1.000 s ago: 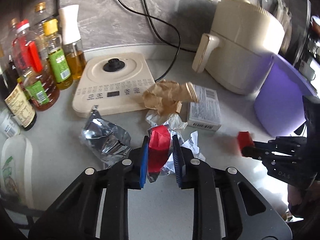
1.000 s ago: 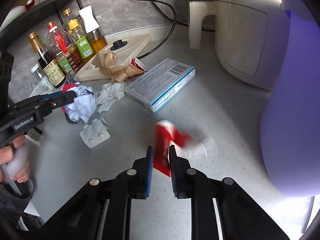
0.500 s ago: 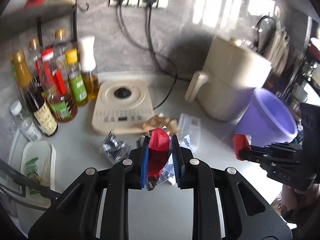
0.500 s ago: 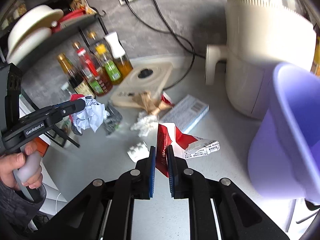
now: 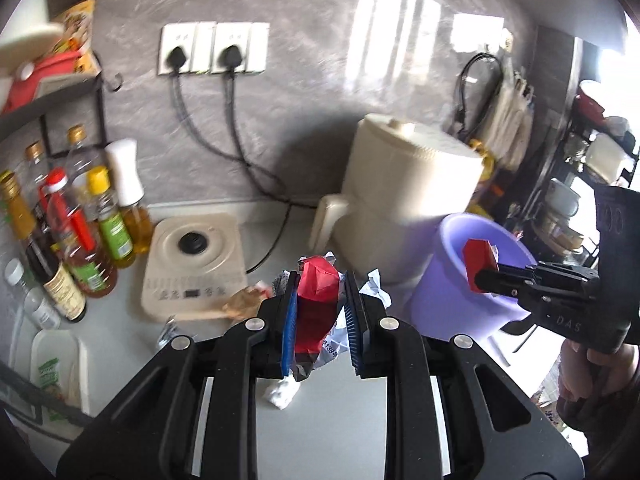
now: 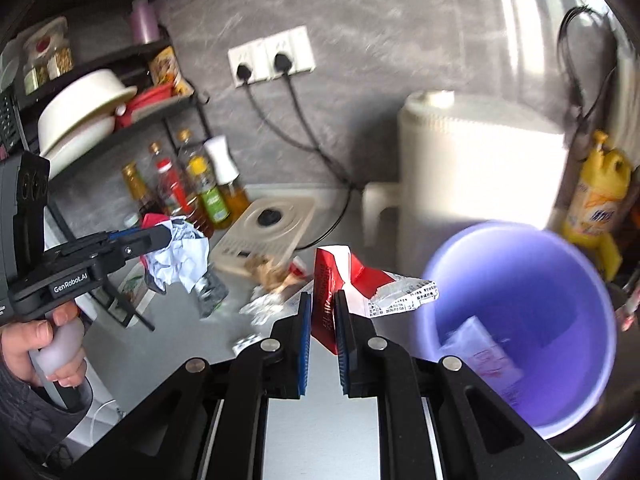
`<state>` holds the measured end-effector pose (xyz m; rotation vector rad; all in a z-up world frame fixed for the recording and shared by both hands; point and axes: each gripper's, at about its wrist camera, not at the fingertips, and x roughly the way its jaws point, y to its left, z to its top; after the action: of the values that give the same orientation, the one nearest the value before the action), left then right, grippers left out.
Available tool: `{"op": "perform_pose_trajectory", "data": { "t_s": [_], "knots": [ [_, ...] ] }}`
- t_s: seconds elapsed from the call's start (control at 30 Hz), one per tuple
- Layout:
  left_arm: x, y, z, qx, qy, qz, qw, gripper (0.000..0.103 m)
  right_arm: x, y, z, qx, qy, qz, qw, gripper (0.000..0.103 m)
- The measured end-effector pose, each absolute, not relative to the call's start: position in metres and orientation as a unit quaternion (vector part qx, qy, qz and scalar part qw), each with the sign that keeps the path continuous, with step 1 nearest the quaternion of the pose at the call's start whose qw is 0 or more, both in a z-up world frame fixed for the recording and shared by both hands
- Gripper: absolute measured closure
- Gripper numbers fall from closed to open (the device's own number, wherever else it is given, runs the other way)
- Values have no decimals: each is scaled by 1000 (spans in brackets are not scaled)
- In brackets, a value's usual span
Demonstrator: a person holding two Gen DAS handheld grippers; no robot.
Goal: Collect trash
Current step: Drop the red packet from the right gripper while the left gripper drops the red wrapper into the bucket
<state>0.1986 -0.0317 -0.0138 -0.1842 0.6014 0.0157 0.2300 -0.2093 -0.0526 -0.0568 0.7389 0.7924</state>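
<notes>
My left gripper (image 5: 319,300) is shut on a crumpled red and white wrapper (image 5: 316,296), held high above the counter; it also shows in the right wrist view (image 6: 176,252). My right gripper (image 6: 323,312) is shut on a red and white torn packet (image 6: 352,284), held up beside the purple bucket (image 6: 520,320). In the left wrist view the packet (image 5: 478,256) hangs over the bucket's rim (image 5: 452,236). Some trash lies inside the bucket (image 6: 480,344). More trash remains on the counter: brown paper (image 6: 268,272) and foil (image 6: 208,288).
A cream air fryer (image 5: 404,192) stands behind the bucket. A cream induction cooker (image 5: 192,264) and several sauce bottles (image 5: 80,240) stand at the left. A yellow detergent bottle (image 6: 596,196) is at the right. Cables run from wall sockets (image 5: 212,48).
Both grippers have risen well above the counter with their trash. The right gripper has moved toward the purple bucket, whose inside now shows.
</notes>
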Motion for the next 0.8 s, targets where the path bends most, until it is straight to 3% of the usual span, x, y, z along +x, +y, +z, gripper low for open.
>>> {"op": "perform_pose_trajectory", "data": {
  "t_s": [0.47,0.5,0.53,0.6,0.8],
  "knots": [
    [254,-103,-3,-95,258,-46,961,82,287,-291,-37,-31,331,314,889,88],
    [258,-107,-4,-96,256,-48,961,82,289,-294,-37,-34,330,311,891,84],
    [262,-113,-5,-98,255,-50,961,82,294,-299,-38,-36,328,309,892,61],
    [271,-126,-9,-102,252,-56,961,82,297,-308,-38,-36,317,300,899,35],
    [295,-153,-17,-109,255,-64,959,82,314,-338,-50,-47,325,279,902,36]
  ]
}}
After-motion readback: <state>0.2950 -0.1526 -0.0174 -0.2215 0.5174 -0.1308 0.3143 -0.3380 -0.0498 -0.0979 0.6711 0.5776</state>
